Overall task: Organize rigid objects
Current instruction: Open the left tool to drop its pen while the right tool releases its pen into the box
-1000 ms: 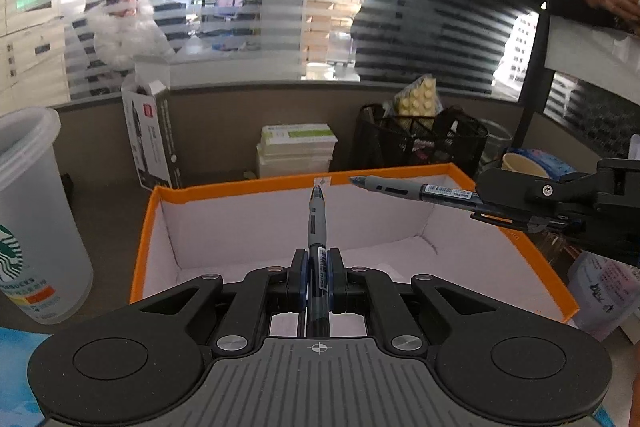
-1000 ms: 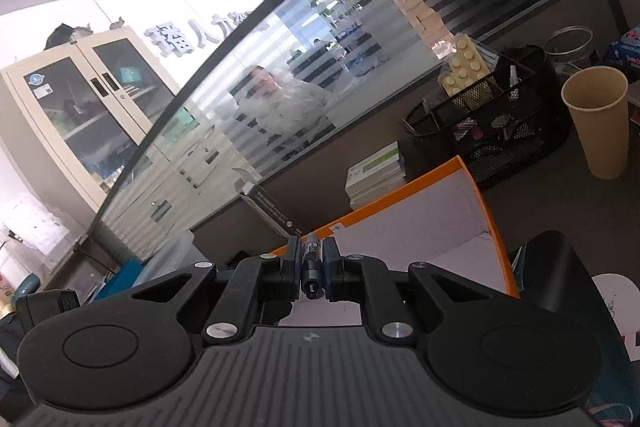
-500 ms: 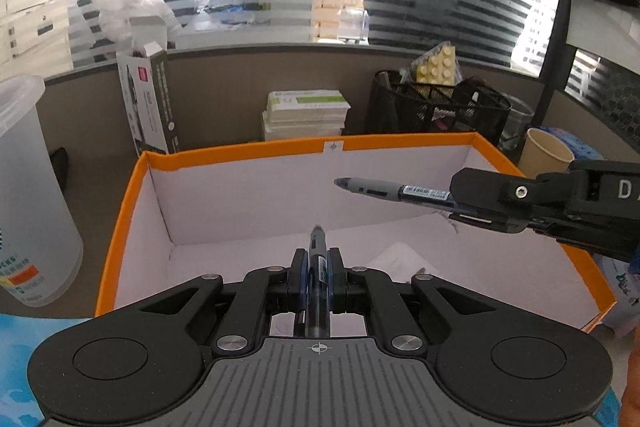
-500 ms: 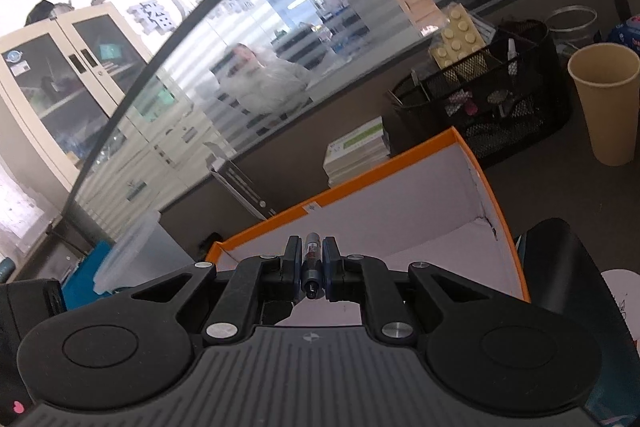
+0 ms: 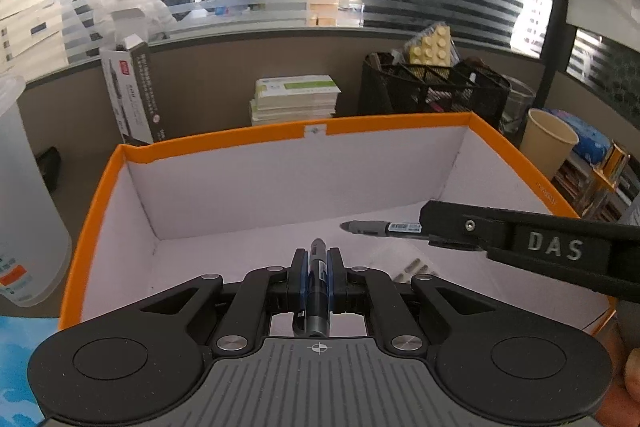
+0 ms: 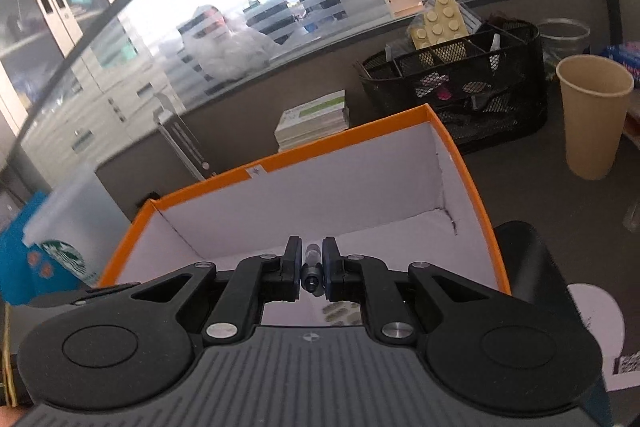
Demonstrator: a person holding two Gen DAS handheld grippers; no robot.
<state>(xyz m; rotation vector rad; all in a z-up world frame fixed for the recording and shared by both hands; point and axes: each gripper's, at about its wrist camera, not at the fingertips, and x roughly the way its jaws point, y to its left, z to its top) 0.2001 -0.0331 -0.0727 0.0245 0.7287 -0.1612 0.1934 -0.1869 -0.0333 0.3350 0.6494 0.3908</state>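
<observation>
Grey tabletop [image 6: 540,195] backed by a striped glass partition; we noted an orange-rimmed box [image 5: 208,143] with a white interior at centre. Left tongs [image 5: 318,259] were pinched on a dark pen [image 5: 318,279], which lay along the fingers with its tip over the box floor. Right tongs [image 6: 311,263] were clamped on a grey pen [image 5: 380,227], which in the left view reached in from the right above the box interior. Behind the box we logged a black mesh organizer [image 6: 472,87], a paper cup [image 6: 592,115] and stacked booklets [image 5: 296,99]. A frosted plastic cup [image 5: 24,219] stood to the box's left.
</observation>
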